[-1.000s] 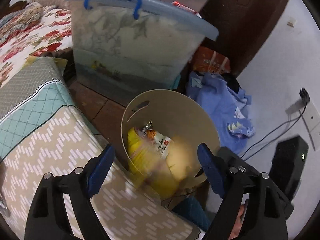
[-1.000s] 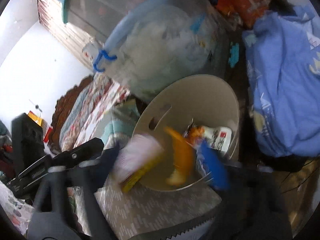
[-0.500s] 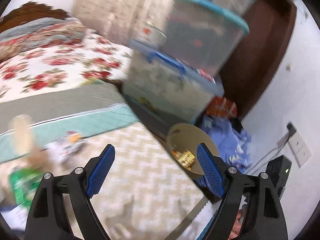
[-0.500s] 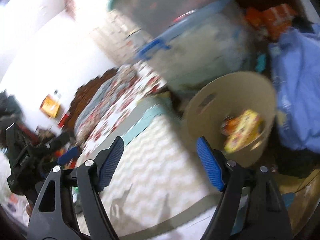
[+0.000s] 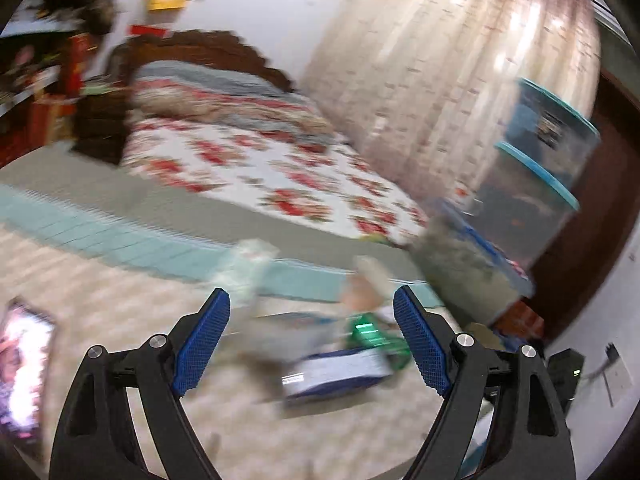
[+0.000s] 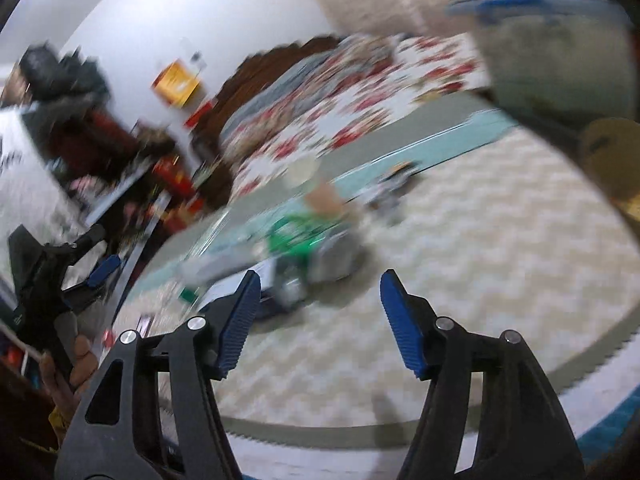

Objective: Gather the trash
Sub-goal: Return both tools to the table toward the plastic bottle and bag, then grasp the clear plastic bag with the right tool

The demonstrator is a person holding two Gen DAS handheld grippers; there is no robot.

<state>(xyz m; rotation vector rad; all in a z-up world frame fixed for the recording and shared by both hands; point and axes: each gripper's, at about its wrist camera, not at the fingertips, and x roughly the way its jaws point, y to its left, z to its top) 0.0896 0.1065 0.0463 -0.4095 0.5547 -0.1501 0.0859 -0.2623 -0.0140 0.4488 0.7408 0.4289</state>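
Both grippers have swung off the trash bin (image 6: 610, 148), now at the right edge of the right wrist view, toward the remaining litter on the bed. Left gripper (image 5: 310, 340): jaws wide, nothing between them. Right gripper (image 6: 316, 316): empty, jaws have just been narrowing. Judged: last drop done, next pickup beginning.

Target cluster, blurred: green wrapper (image 5: 370, 332) and blue-and-white box (image 5: 336, 372), lower centre of the left view. Pale bottle-like item (image 5: 244, 276) nearby. Phone (image 5: 22, 368) at lower left, not trash. Stacked storage bins (image 5: 536, 184) to the right.
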